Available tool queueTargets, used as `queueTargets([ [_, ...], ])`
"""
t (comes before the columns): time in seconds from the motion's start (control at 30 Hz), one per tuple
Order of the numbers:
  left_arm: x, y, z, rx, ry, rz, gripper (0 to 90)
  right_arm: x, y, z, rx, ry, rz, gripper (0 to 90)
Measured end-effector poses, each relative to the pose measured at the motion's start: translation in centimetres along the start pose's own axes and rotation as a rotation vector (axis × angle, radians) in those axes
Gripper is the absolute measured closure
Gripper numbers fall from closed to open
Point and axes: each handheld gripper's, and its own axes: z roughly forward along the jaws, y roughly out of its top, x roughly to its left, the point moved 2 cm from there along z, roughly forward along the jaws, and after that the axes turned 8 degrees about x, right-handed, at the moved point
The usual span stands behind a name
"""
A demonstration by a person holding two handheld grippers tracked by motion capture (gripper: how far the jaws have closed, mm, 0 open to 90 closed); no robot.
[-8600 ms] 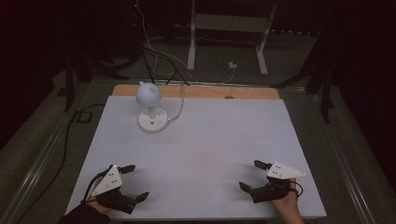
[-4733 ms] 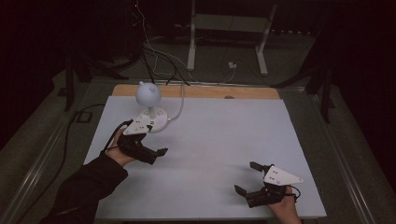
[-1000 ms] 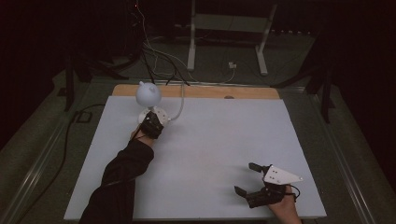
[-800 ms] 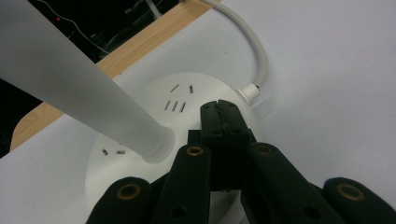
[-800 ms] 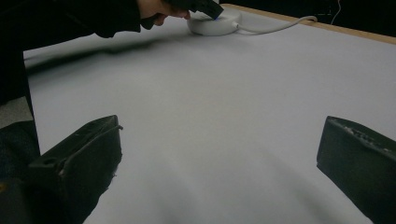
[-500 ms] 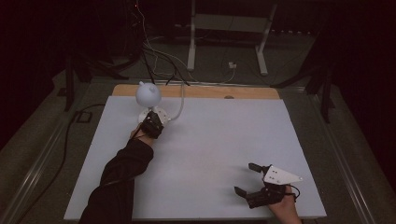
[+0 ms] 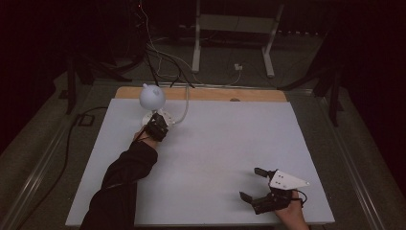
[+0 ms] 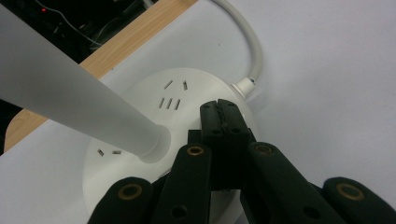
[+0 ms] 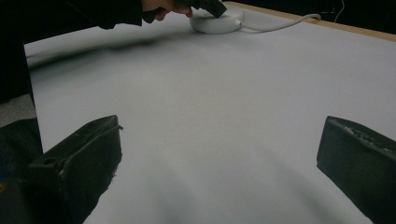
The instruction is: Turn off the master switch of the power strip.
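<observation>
A white desk lamp with a round head stands on a round white base at the table's far left; the base carries socket slots and a white cable. My left gripper is shut, its jaws pressed together with their tips down on the top of the base beside the lamp stem. In the high view the left gripper sits right at the base. My right gripper rests near the table's front right, open, with nothing between its jaws.
The white tabletop has a wooden strip along its far edge. Cables and a metal stand lie on the floor behind the table. A person's dark sleeve stretches across the left side.
Over the earlier frames the left hand travelled from the front left corner up to the lamp base. In the last second it has stayed there. The right gripper has barely moved.
</observation>
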Motion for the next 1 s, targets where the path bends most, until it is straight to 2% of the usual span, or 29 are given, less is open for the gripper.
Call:
queueTargets([
  [0.2, -0.2, 0.0, 0.0, -0.003, 0.019, 0.006, 90.0, -0.1, 0.0, 0.0, 0.001, 0.0, 0.002, 0.0],
  [0.27, -0.1, 0.1, -0.1, -0.006, 0.015, -0.004, 90.0, -0.1, 0.0, 0.1, 0.004, -0.001, 0.002, 0.0],
  [0.33, 0.1, 0.1, -0.3, -0.023, -0.013, -0.028, 90.0, -0.1, 0.0, 0.1, 0.004, -0.001, 0.002, 0.0],
  [0.43, -0.1, -0.1, -0.5, -0.041, -0.007, -0.011, 90.0, -0.1, -0.1, 0.1, 0.003, -0.001, 0.005, 0.0],
  [0.47, -0.1, -0.1, -0.6, -0.043, -0.018, -0.019, 90.0, -0.2, -0.1, 0.1, 0.001, -0.001, 0.006, 0.0],
  [0.53, -0.1, 0.1, -0.9, -0.058, -0.007, -0.02, 90.0, -0.2, -0.1, 0.1, 0.003, 0.0, 0.01, 0.0],
  [0.63, 0.1, 0.4, -1.6, -0.069, -0.016, -0.028, 90.0, -0.2, -0.1, 0.2, 0.005, -0.001, 0.007, 0.0],
  [0.77, 0.0, 0.6, -2.4, -0.078, -0.053, -0.033, 90.0, -0.1, 0.0, 0.1, 0.001, -0.003, 0.005, 0.0],
  [1.0, 0.1, 0.9, -4.0, -0.085, -0.166, -0.09, 90.0, -0.2, 0.0, 0.0, -0.008, -0.002, 0.008, 0.0],
])
